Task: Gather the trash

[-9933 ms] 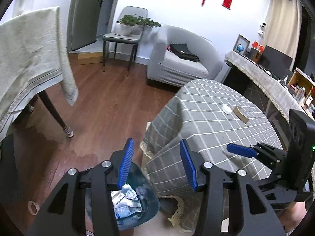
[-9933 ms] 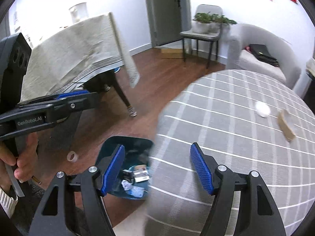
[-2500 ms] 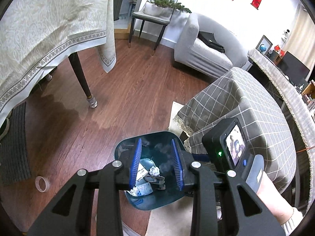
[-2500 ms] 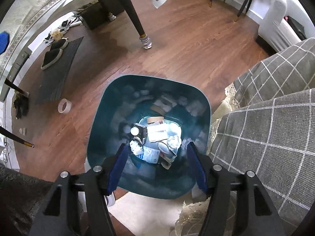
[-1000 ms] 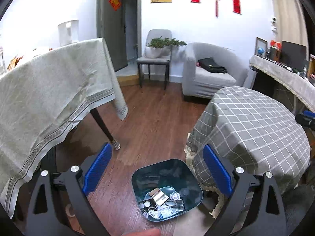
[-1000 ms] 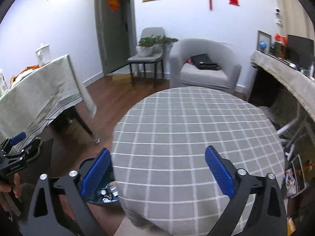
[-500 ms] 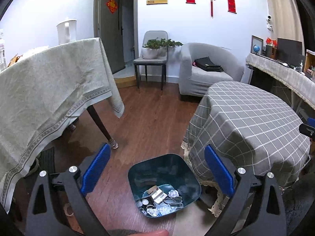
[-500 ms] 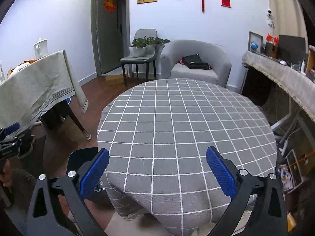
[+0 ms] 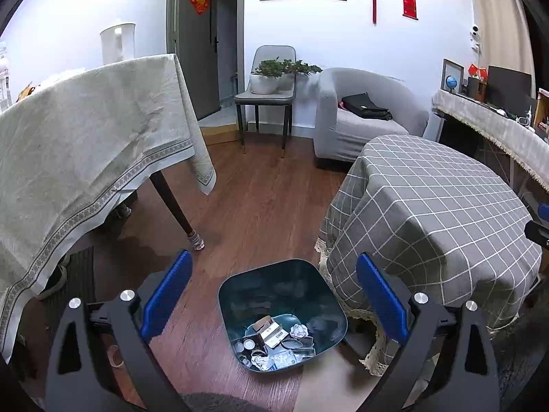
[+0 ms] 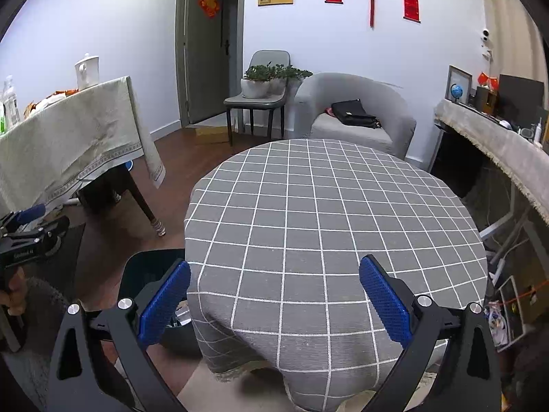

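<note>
We've got the round table [image 10: 308, 226] with its grey checked cloth filling the view ahead of our right gripper [image 10: 274, 295], and nothing lies on the top that we can see. To the left, beyond our left gripper [image 9: 272, 295], stands the long table [image 9: 85, 144] under a pale cloth, and past both of them the armchair [image 9: 363, 116] against the far wall.

Now the trash bin [image 9: 281, 312]: it sits on the floor just ahead of and below our left gripper, right between its blue pads [image 9: 166, 295], tucked against the round table's skirt, we'd say so scraps have a short trip from the tabletop. Down in it, the trash [image 9: 274, 341], crumpled paper, card, small lids, lies heaped at the near side.

Both grippers are spread wide and carry nothing; that looks to us like collecting done, or a search for strays.
</note>
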Action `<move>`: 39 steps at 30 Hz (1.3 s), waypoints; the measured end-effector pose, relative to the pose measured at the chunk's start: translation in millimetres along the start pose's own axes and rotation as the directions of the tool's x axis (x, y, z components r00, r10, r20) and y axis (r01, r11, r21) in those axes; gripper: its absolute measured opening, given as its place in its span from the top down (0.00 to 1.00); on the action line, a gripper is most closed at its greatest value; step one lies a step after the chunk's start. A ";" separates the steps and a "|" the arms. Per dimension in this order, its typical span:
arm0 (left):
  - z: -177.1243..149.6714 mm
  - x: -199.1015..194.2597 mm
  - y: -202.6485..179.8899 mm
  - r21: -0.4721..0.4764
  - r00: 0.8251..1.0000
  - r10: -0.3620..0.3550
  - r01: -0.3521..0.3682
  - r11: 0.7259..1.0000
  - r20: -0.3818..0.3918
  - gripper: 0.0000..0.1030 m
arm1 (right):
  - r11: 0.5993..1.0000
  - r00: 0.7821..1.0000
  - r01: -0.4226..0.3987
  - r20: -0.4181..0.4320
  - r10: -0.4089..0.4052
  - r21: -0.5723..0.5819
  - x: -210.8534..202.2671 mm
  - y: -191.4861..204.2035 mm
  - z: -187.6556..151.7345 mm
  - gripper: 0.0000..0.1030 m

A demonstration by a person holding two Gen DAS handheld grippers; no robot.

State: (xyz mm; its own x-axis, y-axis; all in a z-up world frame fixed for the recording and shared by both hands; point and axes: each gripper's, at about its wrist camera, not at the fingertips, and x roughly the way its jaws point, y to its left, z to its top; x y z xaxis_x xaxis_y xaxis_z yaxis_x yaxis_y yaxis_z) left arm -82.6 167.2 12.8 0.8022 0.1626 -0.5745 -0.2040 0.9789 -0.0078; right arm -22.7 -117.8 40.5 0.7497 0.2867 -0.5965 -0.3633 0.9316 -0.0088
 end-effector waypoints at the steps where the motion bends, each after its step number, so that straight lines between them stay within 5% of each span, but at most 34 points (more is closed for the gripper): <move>1: -0.2 0.4 0.7 -0.002 1.000 0.003 -0.003 1.000 -0.001 0.05 | 1.000 1.000 -0.003 -0.003 0.003 -0.004 0.3 0.7 0.0 0.03; 39: -0.9 -1.8 1.8 -0.010 1.000 0.003 -0.003 1.000 0.004 0.05 | 1.000 1.000 -0.005 -0.004 0.005 0.001 0.3 4.3 -1.2 0.03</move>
State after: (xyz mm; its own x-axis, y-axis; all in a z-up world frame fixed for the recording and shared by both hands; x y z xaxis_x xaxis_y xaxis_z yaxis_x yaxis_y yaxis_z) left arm -85.0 168.6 13.2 0.8039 0.1661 -0.5712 -0.2123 0.9771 -0.0146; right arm -24.6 -114.0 39.3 0.7456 0.2907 -0.5996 -0.3666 0.9304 -0.0049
